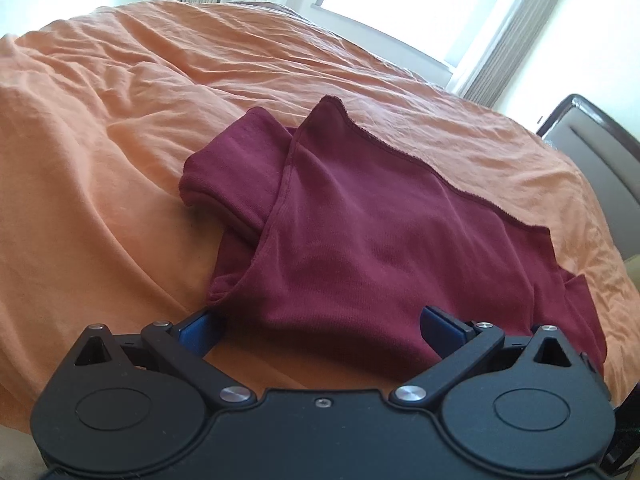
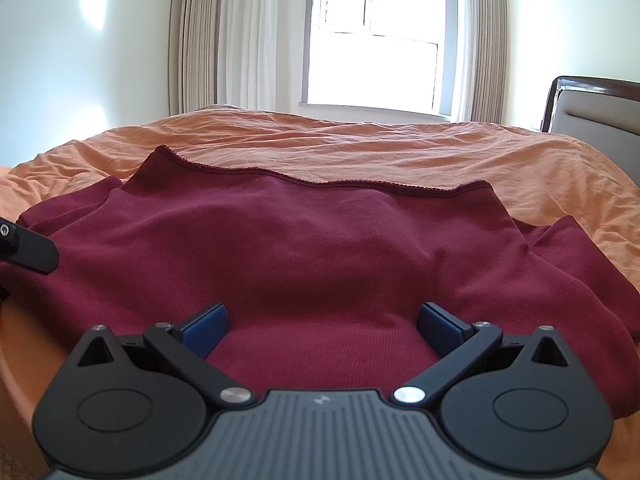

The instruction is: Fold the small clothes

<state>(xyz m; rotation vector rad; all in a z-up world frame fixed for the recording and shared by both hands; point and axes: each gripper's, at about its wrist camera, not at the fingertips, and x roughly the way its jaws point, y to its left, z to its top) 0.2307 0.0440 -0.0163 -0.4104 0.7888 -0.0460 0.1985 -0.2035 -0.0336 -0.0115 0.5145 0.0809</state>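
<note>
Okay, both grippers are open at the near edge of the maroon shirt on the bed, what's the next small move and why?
Probably close both grippers on the near edge. The left gripper and right gripper are both open with the maroon shirt bunched between their fingers, and nothing is gripped yet. The shirt lies spread on the orange bedspread, so pinching the edge comes before any fold.

1. This is a bedroom in a home.
2. A wide bed [image 2: 400, 152] with a wrinkled orange cover [image 1: 120, 140] fills most of both views.
3. A padded headboard [image 2: 596, 108] with a dark frame stands at the right side.
4. Behind the bed is a bright window [image 2: 376, 52] with long beige curtains [image 2: 200, 36] on both sides.
5. The walls [image 2: 60, 60] are plain and pale.
</note>
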